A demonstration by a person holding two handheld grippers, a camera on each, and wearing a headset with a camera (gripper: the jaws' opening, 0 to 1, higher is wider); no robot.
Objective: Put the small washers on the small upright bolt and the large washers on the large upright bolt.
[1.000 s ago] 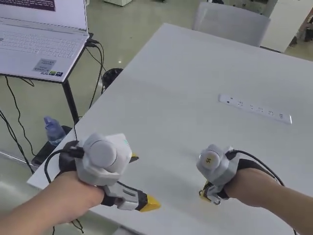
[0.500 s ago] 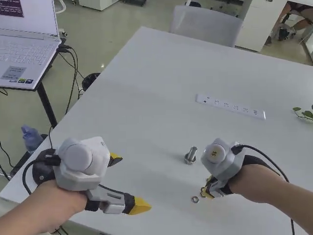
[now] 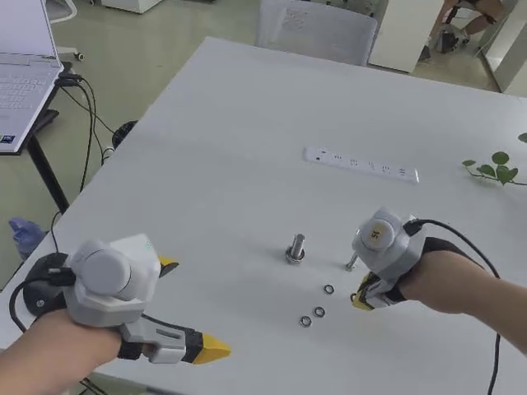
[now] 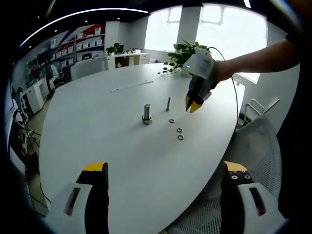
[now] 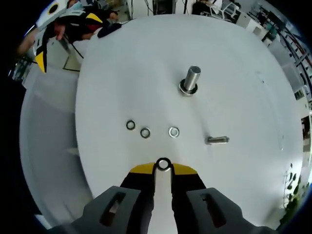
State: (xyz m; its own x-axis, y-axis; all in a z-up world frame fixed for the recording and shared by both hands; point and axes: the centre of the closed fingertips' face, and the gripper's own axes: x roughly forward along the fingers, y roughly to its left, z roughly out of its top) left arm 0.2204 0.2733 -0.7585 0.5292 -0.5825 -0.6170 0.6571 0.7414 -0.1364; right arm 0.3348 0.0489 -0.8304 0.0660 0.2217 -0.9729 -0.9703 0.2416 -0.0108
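Observation:
The large upright bolt (image 3: 295, 247) and the thin small upright bolt (image 3: 352, 263) stand mid-table. Three loose washers (image 3: 319, 312) lie in a short row in front of them. My right gripper (image 3: 362, 300) hangs just right of that row, below the small bolt, shut on a small washer (image 5: 163, 164) pinched at its yellow tips. In the right gripper view the large bolt (image 5: 190, 79), small bolt (image 5: 217, 140) and loose washers (image 5: 145, 132) lie ahead. My left gripper (image 3: 188, 306) sits at the near left table edge, open and holding nothing; its jaws (image 4: 165, 166) stand wide apart.
A white power strip (image 3: 361, 164) lies beyond the bolts. A laptop (image 3: 16, 74) stands on a side stand at far left, with cables and a bottle (image 3: 20, 234) below. A grey chair (image 3: 317, 33) is at the far edge, plant leaves (image 3: 494, 169) at right.
The head camera has swung to the right, which brought both bolts and the washers into view. The grippers hold about the same stance relative to each other.

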